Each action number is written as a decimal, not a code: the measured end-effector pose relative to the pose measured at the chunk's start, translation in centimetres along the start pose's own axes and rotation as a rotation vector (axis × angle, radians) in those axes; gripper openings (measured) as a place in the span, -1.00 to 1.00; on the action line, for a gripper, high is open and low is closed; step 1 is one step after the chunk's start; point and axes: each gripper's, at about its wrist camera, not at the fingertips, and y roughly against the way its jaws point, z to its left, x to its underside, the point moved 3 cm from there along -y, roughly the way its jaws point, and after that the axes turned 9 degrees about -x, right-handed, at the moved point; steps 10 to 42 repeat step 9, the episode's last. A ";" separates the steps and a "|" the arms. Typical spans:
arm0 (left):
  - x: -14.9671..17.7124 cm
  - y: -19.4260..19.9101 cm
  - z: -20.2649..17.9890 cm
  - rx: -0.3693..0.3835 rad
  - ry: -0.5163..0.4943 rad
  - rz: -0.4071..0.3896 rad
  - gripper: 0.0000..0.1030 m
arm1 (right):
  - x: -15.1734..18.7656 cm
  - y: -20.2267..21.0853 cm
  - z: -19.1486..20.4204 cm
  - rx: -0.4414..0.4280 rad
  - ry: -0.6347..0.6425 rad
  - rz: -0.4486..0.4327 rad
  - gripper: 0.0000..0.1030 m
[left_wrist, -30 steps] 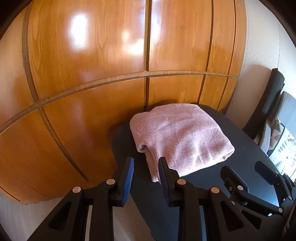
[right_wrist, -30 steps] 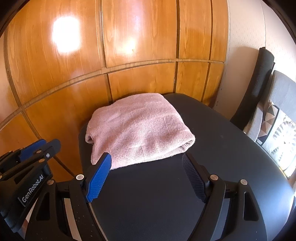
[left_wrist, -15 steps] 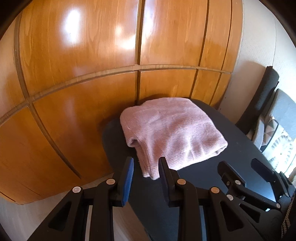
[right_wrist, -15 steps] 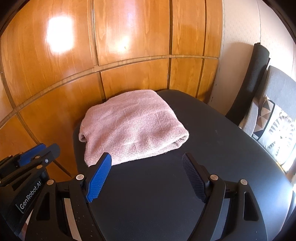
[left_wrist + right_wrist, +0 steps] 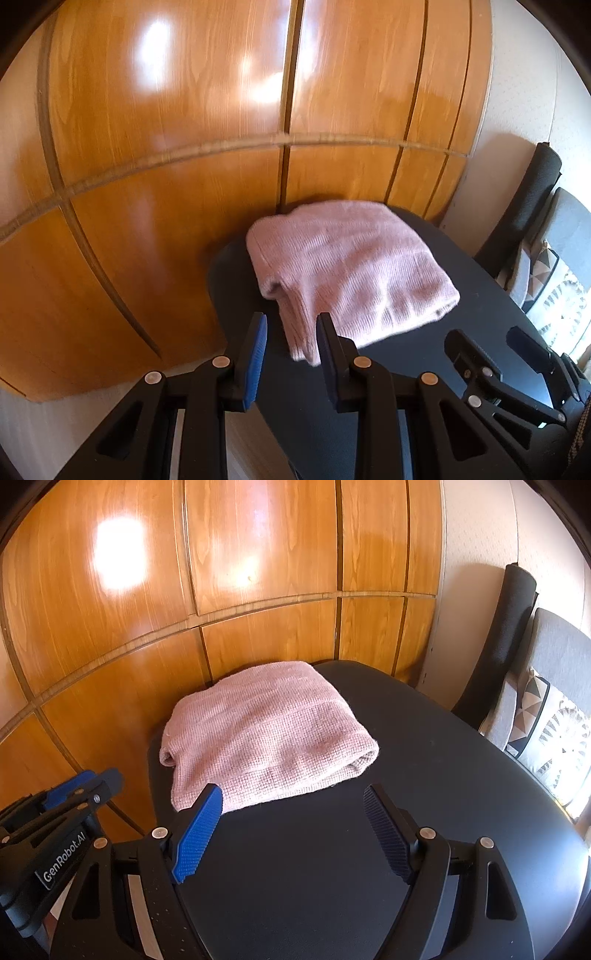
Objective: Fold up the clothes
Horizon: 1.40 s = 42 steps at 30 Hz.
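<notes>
A folded pink knit sweater lies on the far left part of a black table, close to the wooden doors. My left gripper hovers short of the sweater's near left corner. Its jaws stand a narrow gap apart, open and gripping nothing. My right gripper is held before the sweater's near edge, wide open and empty. In the left wrist view the right gripper shows at the lower right. In the right wrist view the left gripper shows at the lower left.
Glossy wooden wardrobe doors rise just behind and left of the table. A black chair back and a grey seat with a patterned cushion stand at the right. The table's left edge drops off beside the left gripper.
</notes>
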 end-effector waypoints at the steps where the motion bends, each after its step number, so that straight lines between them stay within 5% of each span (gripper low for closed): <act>1: -0.1 0.3 0.1 -0.004 0.004 -0.032 -0.46 | 0.0 0.0 0.0 0.000 0.000 0.001 0.58; 8: -0.9 2.3 0.2 -0.030 0.000 -0.190 -0.46 | 0.2 0.1 -0.1 -0.001 -0.004 0.003 0.58; 42: -0.9 2.4 0.1 -0.028 -0.006 -0.192 -0.46 | 0.2 0.1 -0.1 -0.001 -0.005 0.004 0.58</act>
